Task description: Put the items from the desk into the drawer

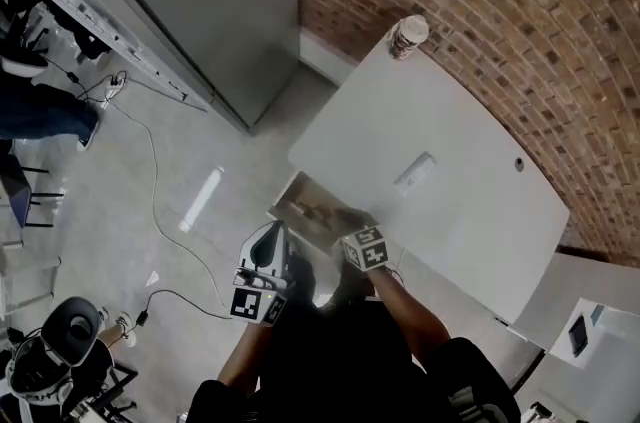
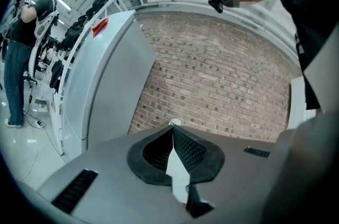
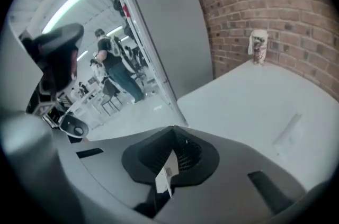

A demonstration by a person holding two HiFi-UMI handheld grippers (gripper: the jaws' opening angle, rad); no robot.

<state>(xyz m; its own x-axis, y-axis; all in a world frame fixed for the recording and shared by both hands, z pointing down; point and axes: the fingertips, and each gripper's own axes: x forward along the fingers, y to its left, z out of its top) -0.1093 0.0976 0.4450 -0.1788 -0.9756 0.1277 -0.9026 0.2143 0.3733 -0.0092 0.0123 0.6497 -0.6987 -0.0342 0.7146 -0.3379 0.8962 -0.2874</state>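
Observation:
A white desk (image 1: 450, 201) stands against the brick wall, with a patterned paper cup (image 1: 408, 36) on its far corner. That cup (image 3: 258, 47) also shows in the right gripper view, and its top peeks over the jaw tips in the left gripper view. A pale streak (image 1: 414, 171) lies mid-desk; I cannot tell whether it is an item or a light reflection. An open drawer (image 1: 303, 199) with a brownish inside juts from the desk's near-left edge. My right gripper (image 1: 347, 226) hangs over it, blurred, jaws shut (image 3: 173, 128). My left gripper (image 1: 268, 249) is beside the drawer, shut (image 2: 172, 128).
A tall grey cabinet (image 1: 200, 1) stands left of the desk, brick wall (image 1: 480, 11) behind. A cable (image 1: 152, 201) runs across the floor. A person (image 1: 35, 111) stands far left, and an office chair (image 1: 70, 331) sits at bottom left. A side surface with a phone (image 1: 578, 333) is at bottom right.

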